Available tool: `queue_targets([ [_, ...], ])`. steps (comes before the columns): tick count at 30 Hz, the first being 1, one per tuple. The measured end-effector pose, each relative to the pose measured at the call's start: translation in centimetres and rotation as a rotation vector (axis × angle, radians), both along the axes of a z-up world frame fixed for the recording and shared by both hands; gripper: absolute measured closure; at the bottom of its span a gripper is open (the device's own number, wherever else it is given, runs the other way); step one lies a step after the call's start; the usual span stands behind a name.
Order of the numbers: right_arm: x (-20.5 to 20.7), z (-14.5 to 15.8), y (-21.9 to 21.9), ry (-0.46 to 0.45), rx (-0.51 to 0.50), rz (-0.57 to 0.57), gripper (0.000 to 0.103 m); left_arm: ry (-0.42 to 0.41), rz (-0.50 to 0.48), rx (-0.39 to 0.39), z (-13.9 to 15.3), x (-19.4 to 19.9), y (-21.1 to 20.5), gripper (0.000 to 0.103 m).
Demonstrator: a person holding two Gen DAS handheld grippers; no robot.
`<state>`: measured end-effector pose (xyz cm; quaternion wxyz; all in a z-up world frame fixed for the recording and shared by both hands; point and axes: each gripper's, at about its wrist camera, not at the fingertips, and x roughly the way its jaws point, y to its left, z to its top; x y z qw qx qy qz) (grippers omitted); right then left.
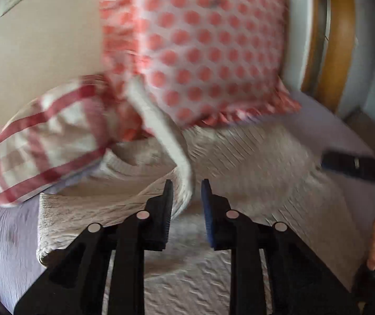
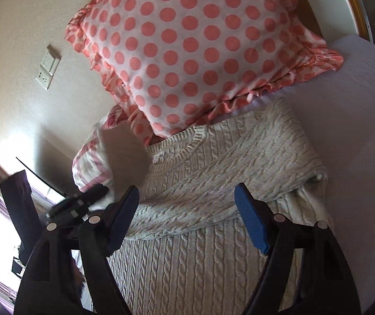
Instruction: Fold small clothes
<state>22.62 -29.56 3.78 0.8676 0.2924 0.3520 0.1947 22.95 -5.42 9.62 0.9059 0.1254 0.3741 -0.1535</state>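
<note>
A cream cable-knit sweater [image 2: 213,173] lies on a bed, its neckline toward the pillows and its body running back toward both grippers, one sleeve already lying folded across the chest. The left gripper [image 1: 186,197] holds a raised strip of the sweater's knit between its narrowly parted fingers — the view is blurred, so whether it is pinched tight or only passing through cannot be told. The right gripper [image 2: 187,210] hangs over the sweater's middle with its blue-padded fingers spread wide and nothing between them. The garment's long axis runs straight ahead from the right gripper, from hem to collar; the lifted part sits on the left gripper's side, so that hand looks the nearer one for carrying the next fold across — a judgement only. Beyond the collar rests a polka-dot pillow [image 2: 195,50], with a red-checked pillow [image 1: 42,141] beside it, against a pale wall [image 2: 16,92] on a lilac bedsheet [image 2: 358,99]
</note>
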Motion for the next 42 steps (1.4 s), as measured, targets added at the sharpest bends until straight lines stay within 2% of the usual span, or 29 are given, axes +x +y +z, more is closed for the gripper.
queue_targets([
  [2,0.3,-0.5,-0.5,0.032,0.011,0.005,0.026,0.017,-0.074,0.056,-2.2,-1.9,-2.6,0.079],
  [4,0.6,-0.7,-0.7,0.049,0.009,0.019,0.027,0.024,-0.083,0.028,-2.6,-3.7,-2.0,0.065],
  [5,0.9,-0.8,-0.7,0.057,0.001,0.022,0.027,0.015,-0.071,0.006,-2.3,-4.6,-0.9,0.052],
  [6,1.2,-1.0,-0.5,0.064,-0.003,0.027,0.028,-0.003,-0.052,-0.007,-1.9,-5.4,0.3,0.046],
  [8,2.6,-1.4,-0.2,0.095,-0.015,0.028,0.041,-0.032,-0.008,-0.010,-1.1,-7.0,2.9,0.043],
  [10,4.7,-2.1,0.4,0.137,-0.029,0.025,0.050,-0.023,0.035,-0.029,-0.7,-8.4,5.6,0.040],
  [17,10.2,-5.8,2.3,0.282,-0.124,-0.049,0.057,0.018,0.164,-0.039,-0.9,-12.2,12.0,0.032],
  [18,10.4,-5.9,2.5,0.268,-0.119,-0.054,0.059,0.022,0.174,-0.048,-0.9,-12.6,12.6,0.031],
  [19,10.5,-5.8,2.7,0.249,-0.118,-0.044,0.084,0.027,0.182,-0.058,-1.0,-12.9,13.1,0.030],
  [20,10.5,-5.8,3.0,0.234,-0.105,-0.012,0.091,0.029,0.192,-0.064,-1.0,-13.1,13.7,0.030],
  [25,7.4,-2.3,1.2,0.085,-0.070,-0.043,0.094,0.056,0.236,-0.143,-1.2,-13.7,16.5,0.029],
  [26,6.7,-1.6,0.4,0.070,-0.061,-0.068,0.095,0.069,0.242,-0.168,-1.3,-13.8,17.0,0.029],
  [28,5.6,-1.3,-0.9,0.064,-0.105,-0.137,0.095,0.093,0.249,-0.209,-1.7,-14.0,17.9,0.029],
  [30,5.9,-2.5,-1.2,0.125,-0.183,-0.148,0.094,0.116,0.252,-0.234,-2.1,-14.1,18.5,0.029],
  [32,5.9,-3.9,-1.6,0.218,-0.141,-0.111,0.092,0.148,0.257,-0.272,-2.5,-14.4,19.0,0.029],
  [33,5.2,-3.9,-1.8,0.232,-0.121,-0.105,0.090,0.165,0.254,-0.296,-2.6,-14.8,19.4,0.029],
  [34,4.2,-3.4,-1.9,0.215,-0.119,-0.087,0.082,0.179,0.254,-0.317,-2.7,-15.2,19.8,0.029],
  [35,2.8,-2.8,-2.0,0.183,-0.127,-0.072,0.063,0.189,0.254,-0.332,-2.9,-15.7,20.2,0.029],
  [37,-0.4,-1.6,-2.5,0.130,-0.166,-0.076,0.041,0.202,0.258,-0.359,-3.2,-16.7,21.0,0.028],
  [39,-3.6,-1.7,-3.5,0.125,-0.193,-0.069,0.041,0.220,0.268,-0.389,-3.7,-17.6,21.8,0.028],
  [42,-7.6,-3.0,-5.4,0.165,-0.177,-0.072,0.042,0.263,0.276,-0.448,-5.0,-18.7,22.6,0.028],
])
